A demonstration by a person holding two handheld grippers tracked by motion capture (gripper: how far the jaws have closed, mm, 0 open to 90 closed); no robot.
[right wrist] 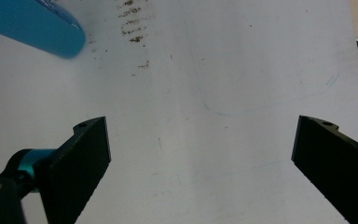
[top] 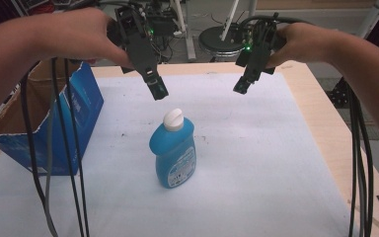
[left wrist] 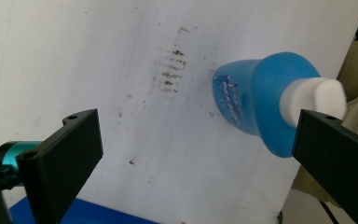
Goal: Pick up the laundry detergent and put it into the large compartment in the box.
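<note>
Blue plastic bottle (top: 173, 153) with a white cap (top: 173, 119) stands upright near the middle of the counter (top: 256, 163), on the white sheet (top: 276, 148) that covers most of it. A label (top: 182, 168) with small print sits low on its front; the writing is too small to read in the high view, and in the left gripper view only blurred white lettering shows on the bottle (left wrist: 256, 100).

Both claws hang in the air above and beyond the bottle, touching nothing. The left claw (top: 159, 89) is just up and left of the cap; its own view shows the jaws spread wide with nothing between them, the cap (left wrist: 314, 100) peeking just above the right-hand jaw. The right claw (top: 242, 85) is farther off to the right, and its own view shows the jaws equally wide apart over bare sheet (right wrist: 242, 93), with an edge of the bottle (right wrist: 32, 28) at the top left.

Dark smudges (left wrist: 172, 70) mark the sheet beside the bottle. An open blue cardboard box (top: 54, 123) stands at the counter's left edge, well apart from the bottle. Black cables (top: 74, 187) trail down from each hand.
</note>
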